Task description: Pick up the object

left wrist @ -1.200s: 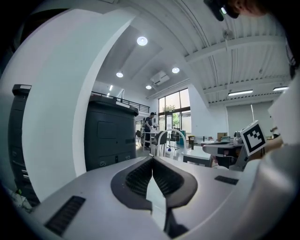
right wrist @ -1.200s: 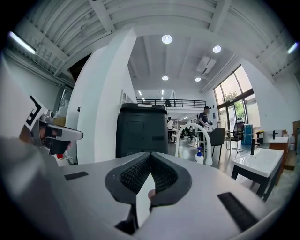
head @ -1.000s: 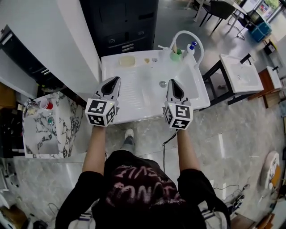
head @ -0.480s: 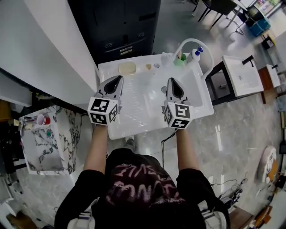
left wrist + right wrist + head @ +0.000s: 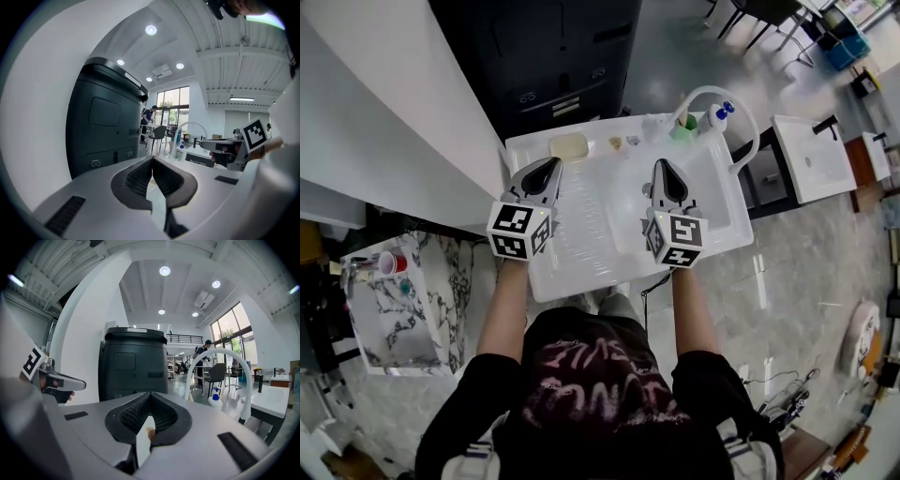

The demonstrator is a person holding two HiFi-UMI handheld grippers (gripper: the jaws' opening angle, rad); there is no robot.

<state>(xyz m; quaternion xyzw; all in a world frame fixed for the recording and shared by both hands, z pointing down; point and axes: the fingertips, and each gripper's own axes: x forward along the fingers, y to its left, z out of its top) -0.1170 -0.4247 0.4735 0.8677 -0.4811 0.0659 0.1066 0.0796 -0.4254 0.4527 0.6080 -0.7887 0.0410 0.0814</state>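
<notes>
Left gripper (image 5: 548, 166): jaws closed, empty, above the ribbed drainboard of the white plastic sink unit (image 5: 581, 277).
Right gripper (image 5: 662, 166): jaws together, holding nothing, above the sink unit's basin.
Likely object: pale yellow flat block (image 5: 568, 145) on the left of the sink unit's back ledge.
Approach: open the left jaws first, then close across the block's short width.
Long axis: runs along the back ledge; neither end reads as a front.

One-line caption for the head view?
Left gripper and right gripper, both shut and empty, held over a white sink unit.
</notes>
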